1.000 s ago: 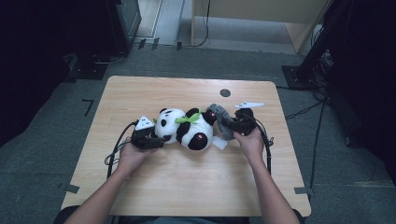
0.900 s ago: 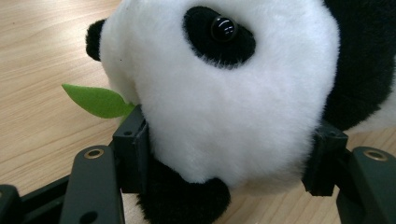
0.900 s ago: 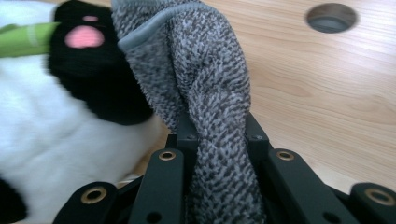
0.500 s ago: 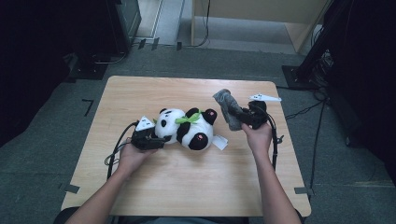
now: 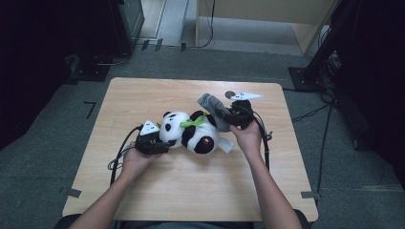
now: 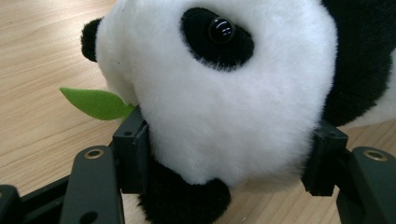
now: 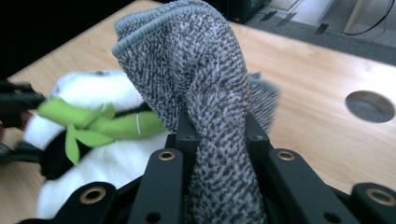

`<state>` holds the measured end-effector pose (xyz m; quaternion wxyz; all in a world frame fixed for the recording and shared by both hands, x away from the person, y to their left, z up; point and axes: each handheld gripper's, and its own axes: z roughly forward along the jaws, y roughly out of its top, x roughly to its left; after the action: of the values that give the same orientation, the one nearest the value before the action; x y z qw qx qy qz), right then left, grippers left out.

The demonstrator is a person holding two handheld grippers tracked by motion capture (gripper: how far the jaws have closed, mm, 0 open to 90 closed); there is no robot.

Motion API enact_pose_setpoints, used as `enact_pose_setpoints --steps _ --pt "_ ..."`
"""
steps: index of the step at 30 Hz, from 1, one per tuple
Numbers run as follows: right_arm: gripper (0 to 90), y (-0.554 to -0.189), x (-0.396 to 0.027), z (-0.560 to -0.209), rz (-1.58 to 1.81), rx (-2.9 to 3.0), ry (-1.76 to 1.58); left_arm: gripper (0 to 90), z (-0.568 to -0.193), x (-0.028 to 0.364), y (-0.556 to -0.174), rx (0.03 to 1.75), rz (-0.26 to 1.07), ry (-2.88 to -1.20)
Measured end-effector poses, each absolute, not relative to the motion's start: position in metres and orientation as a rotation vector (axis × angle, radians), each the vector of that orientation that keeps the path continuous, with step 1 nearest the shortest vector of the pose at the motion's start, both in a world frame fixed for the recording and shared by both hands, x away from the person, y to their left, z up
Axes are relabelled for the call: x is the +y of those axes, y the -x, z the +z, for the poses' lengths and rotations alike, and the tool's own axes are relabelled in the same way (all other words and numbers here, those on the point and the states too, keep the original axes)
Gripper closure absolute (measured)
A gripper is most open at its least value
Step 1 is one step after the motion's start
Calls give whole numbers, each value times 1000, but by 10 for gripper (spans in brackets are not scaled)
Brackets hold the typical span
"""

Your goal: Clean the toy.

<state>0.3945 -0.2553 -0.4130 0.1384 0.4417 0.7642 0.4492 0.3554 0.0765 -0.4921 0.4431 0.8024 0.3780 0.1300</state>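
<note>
A black-and-white plush panda (image 5: 188,133) with green felt leaves lies on the wooden surface (image 5: 191,186). Left tongs (image 6: 229,154) clamp its head; right tongs (image 7: 217,135) pinch a speckled grey knit sock (image 7: 196,70).

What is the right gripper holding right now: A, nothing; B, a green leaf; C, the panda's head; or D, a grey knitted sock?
D: the right gripper has its jaws shut on the grey knitted sock, lifted above the plush panda.

Panda (image 5: 188,136) on table (image 5: 191,191), sock (image 5: 213,109) just behind-right, hole (image 5: 230,94) beyond sock
</note>
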Motion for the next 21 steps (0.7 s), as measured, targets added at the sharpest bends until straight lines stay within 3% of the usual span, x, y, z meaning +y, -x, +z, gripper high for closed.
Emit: enact_pose_setpoints --steps 21 --pt "762 -386 -276 -447 1356 2242 -1273 332 -490 76 -360 963 288 -1975"
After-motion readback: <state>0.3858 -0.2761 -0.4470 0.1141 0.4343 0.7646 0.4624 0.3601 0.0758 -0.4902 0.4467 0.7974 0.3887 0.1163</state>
